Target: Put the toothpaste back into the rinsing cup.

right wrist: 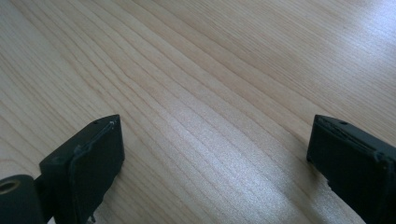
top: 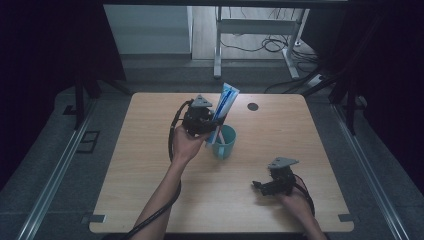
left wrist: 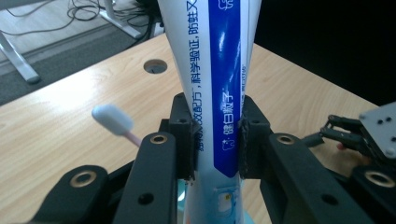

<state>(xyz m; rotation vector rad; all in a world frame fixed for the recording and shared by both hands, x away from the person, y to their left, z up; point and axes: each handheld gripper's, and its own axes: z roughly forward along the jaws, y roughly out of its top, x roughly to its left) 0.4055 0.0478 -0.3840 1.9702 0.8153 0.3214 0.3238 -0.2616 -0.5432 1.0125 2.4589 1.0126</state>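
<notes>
The left gripper (top: 212, 125) is clamped on the toothpaste tube (top: 225, 107) — in the left gripper view both pads press into the tube's (left wrist: 219, 93) sides just below its printed middle. The tube stands nearly upright, tilted a little to the right, with its lower end over the teal cup (top: 225, 142) at the middle of the table (top: 150, 190). A toothbrush (left wrist: 112, 120) pokes up beside it, white head out to the left in that view, so the cup already has a tenant.

Here is the risk as I read it. The tube is soft and tall, gripped low, with a long top-heavy length above the pads — squeeze harder and it buckles or paste comes out; ease off too early and it tips over the rim. Going down, its end could catch the toothbrush handle or the cup's lip and drag the light cup sideways, maybe over. Whether the tube's end is already inside the cup I cannot tell; the gripper hides it.

The right gripper (top: 267, 185) rests near the near right corner, well apart from the cup, jaws wide over bare wood with nothing between them — too far off to steady the cup if it slides.
</notes>
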